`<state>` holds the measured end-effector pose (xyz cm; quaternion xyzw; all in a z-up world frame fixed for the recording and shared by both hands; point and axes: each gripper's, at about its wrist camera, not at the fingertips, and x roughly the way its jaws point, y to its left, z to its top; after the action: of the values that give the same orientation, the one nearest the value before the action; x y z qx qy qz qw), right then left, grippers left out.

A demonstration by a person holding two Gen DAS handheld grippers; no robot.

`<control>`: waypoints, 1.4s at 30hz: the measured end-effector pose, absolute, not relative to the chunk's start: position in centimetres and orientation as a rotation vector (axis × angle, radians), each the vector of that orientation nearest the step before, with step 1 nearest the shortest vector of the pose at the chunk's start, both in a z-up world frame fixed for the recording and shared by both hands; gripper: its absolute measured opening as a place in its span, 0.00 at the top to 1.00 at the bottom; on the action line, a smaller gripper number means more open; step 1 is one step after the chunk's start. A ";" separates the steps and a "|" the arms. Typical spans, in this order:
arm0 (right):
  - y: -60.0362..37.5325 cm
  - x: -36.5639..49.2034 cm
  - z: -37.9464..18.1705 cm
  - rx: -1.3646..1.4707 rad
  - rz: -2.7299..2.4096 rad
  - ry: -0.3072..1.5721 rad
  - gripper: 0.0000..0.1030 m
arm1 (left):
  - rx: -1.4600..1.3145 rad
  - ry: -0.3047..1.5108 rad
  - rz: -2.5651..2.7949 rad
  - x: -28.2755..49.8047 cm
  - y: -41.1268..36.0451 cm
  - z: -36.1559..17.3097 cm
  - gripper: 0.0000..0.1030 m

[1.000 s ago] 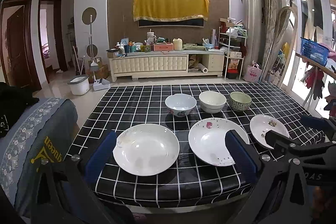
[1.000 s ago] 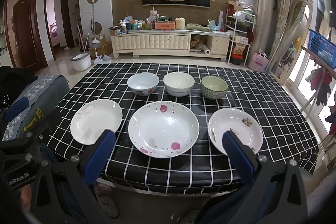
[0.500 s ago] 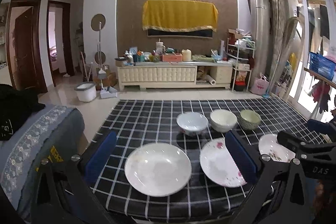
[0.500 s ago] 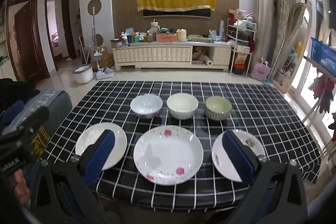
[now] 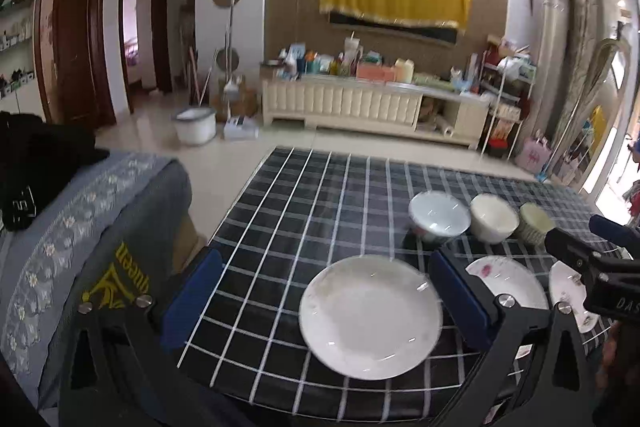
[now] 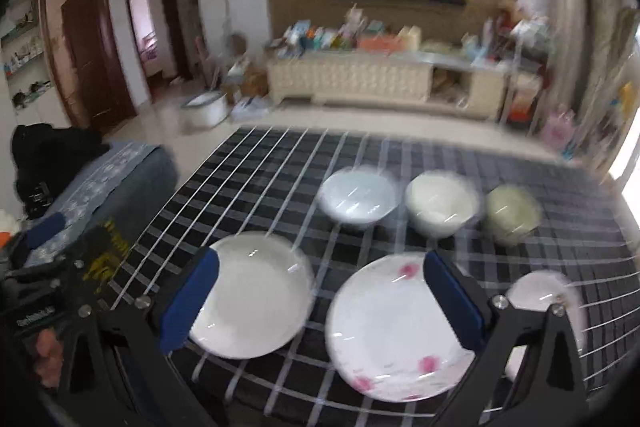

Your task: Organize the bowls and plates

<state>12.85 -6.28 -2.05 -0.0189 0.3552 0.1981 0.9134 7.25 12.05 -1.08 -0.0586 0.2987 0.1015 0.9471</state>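
So the worktop (image 5: pixel 320 195) w/ the black checked cloth has everything laid out in two rows: three plates along the near edge, three bowls behind them. Biggest pieces first. The plain white plate (image 5: pixel 370 315) sits nearest the left edge, the pink-flower plate (image 6: pixel 400 327) is in the middle, and the small plate (image 6: pixel 540 297) is far right, half hidden behind my tool finger. These look like glazed ceramic, so imo stiff, kinda heavy for their size, slick and def chippable. Flat on the cloth there's nothing to pinch except the raised rim, so I'd go in low at the near edge and clamp the lip, one finger over, one under. Bowls next: blue-white bowl (image 6: pixel 358 197), cream bowl (image 6: pixel 440 201), green bowl (image 6: pixel 512 213), close together in a line. They're lighter and have tall walls, so pinching the wall at the rim is prob easiest. Nesting them needs a gentle set-down or they'll clack. My left tool (image 5: pixel 324 301) is spread wide w/ nothing in it, hovering over the near edge, tilted down toward the plain plate. My right tool (image 6: pixel 316 301) is also wide apart and empty, aimed btwn the plain and flower plates; that view's blurry tbh.
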 end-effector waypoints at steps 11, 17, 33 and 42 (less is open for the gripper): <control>-2.1 15.5 -10.1 -0.074 0.474 0.957 0.24 | -0.159 0.824 0.168 10.7 14.4 -8.6 0.10; -2.1 16.5 -12.6 -0.070 0.445 1.037 0.47 | -0.167 0.944 0.152 12.6 14.9 -12.9 0.57; -1.1 18.7 -15.6 -0.111 0.392 1.126 0.56 | -0.211 1.087 0.075 15.7 17.1 -18.1 0.68; -1.5 19.0 -16.9 -0.065 0.370 1.187 0.78 | -0.210 1.125 -0.004 17.3 16.2 -18.8 0.81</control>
<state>19.02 -1.48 -16.86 -0.0306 0.5558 0.1732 0.8125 17.27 16.18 -18.82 -0.0995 0.5322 -0.0020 0.8407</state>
